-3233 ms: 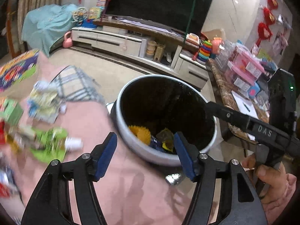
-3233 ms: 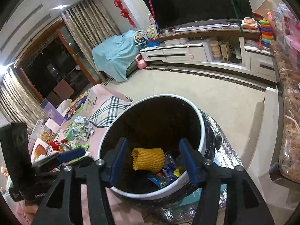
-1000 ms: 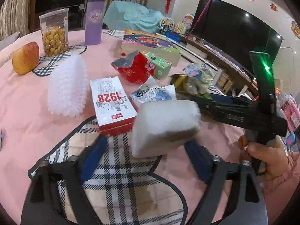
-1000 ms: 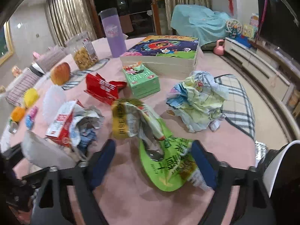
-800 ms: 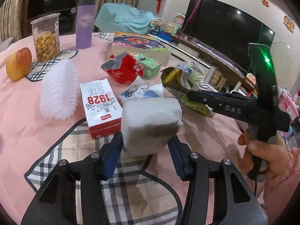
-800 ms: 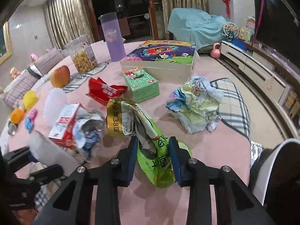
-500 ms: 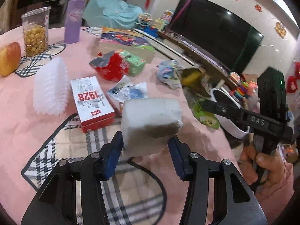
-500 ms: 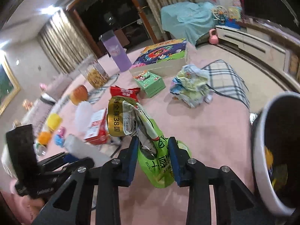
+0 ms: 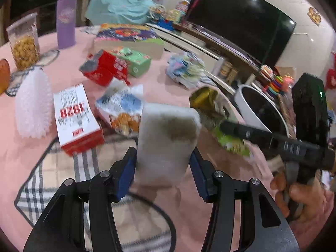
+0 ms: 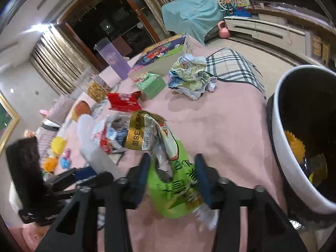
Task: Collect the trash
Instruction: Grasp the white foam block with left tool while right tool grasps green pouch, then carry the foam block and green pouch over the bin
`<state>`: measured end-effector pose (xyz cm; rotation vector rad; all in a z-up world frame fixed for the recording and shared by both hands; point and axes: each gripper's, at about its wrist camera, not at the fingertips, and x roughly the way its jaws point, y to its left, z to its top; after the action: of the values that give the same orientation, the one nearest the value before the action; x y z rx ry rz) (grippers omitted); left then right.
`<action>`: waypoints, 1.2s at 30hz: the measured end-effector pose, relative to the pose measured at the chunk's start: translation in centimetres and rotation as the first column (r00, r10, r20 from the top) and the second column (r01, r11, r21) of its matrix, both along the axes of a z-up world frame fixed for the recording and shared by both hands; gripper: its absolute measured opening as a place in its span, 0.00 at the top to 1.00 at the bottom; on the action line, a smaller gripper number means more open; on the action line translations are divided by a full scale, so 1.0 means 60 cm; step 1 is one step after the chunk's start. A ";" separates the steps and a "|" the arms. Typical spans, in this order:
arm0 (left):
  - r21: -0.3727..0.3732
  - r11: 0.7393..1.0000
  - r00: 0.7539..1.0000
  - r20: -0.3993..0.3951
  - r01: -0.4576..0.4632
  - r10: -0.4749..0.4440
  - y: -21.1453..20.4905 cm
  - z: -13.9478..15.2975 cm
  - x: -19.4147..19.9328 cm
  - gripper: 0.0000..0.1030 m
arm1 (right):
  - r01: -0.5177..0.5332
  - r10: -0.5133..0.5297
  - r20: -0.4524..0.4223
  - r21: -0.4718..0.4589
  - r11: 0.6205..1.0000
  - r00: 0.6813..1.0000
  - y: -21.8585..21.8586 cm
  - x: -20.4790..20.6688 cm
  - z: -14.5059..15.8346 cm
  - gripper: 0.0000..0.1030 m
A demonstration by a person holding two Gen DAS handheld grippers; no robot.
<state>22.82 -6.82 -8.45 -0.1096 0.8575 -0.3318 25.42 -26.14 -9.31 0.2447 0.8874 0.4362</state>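
Now the left gripper point(image 9: 162, 173) is pinching a white rectangular foam block with a brownish stain point(image 9: 167, 138) between its blue-padded jaws, holding it above the pink-clothed round table point(image 9: 63, 71). Beside it, the right gripper point(image 10: 172, 178), held in a person's hand point(image 9: 302, 197), is carrying a crumpled green and gold plastic snack bag point(image 10: 166, 159); its jaws are opening, with the bag between them and apparently only its left pad against the plastic. At the table's edge, the white round bin with a black inside point(image 10: 294, 147) is standing open, and it is holding a yellow-orange foam fruit net point(image 10: 295, 145) along with some darker wrappers that are too dim to tell apart. More rubbish is lying on the table: a ball of crumpled pale blue and yellow paper point(image 10: 189, 75), a torn red packet point(image 10: 124, 103), a white and red carton printed 1928 point(image 9: 73, 115) and a crinkled blue and white wrapper point(image 9: 121, 105). Further back, a clear plastic jar point(image 9: 23, 42) is holding golden snack pieces, a tall purple tumbler point(image 9: 66, 21) is standing upright, and a small green box point(image 9: 134, 61) is sitting just in front of a large colourful flat box point(image 9: 128, 37).
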 end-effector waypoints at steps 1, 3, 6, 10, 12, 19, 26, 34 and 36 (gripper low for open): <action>0.011 1.000 1.000 0.005 -0.003 0.003 -0.005 -0.002 0.002 0.51 | -0.012 0.012 0.001 -0.012 1.000 1.000 0.004 0.001 -0.004 0.44; 0.041 0.999 1.000 0.019 -0.011 0.011 -0.010 -0.006 0.002 0.51 | -0.031 0.031 0.011 -0.040 0.999 0.999 0.010 -0.001 -0.010 0.40; 0.040 0.999 1.000 0.010 -0.011 0.011 -0.005 -0.014 0.006 0.51 | -0.044 0.045 0.021 -0.043 0.998 0.999 0.004 -0.007 -0.012 0.40; -0.015 1.000 1.000 0.002 -0.008 0.008 0.011 -0.017 0.003 0.52 | -0.044 0.045 0.040 -0.036 0.998 0.998 -0.004 -0.015 -0.010 0.44; -0.027 1.000 1.000 0.002 0.000 0.000 0.015 -0.013 -0.003 0.53 | -0.049 0.050 0.059 -0.018 0.999 0.997 -0.003 -0.022 0.000 0.80; -0.045 0.996 0.997 0.018 0.071 -0.071 -0.003 0.012 -0.034 0.53 | -0.005 0.000 0.093 0.052 0.999 0.996 -0.025 -0.050 0.035 0.84; -0.061 0.988 0.989 0.010 0.145 -0.144 -0.041 0.022 -0.046 0.53 | 0.076 -0.086 0.109 0.089 0.993 0.990 -0.075 -0.093 0.053 0.84; -0.060 0.968 0.970 -0.010 0.243 -0.244 -0.112 0.021 -0.054 0.53 | 0.189 -0.204 0.116 0.131 0.973 0.972 -0.136 -0.153 0.050 0.84; -0.052 0.963 0.964 -0.013 0.265 -0.266 -0.130 0.021 -0.056 0.53 | 0.213 -0.231 0.127 0.137 0.967 0.965 -0.153 -0.165 0.052 0.84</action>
<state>19.48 -14.61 -7.17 -0.0435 0.8852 -0.6044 15.52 -35.34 -6.18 0.4168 0.6853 0.2947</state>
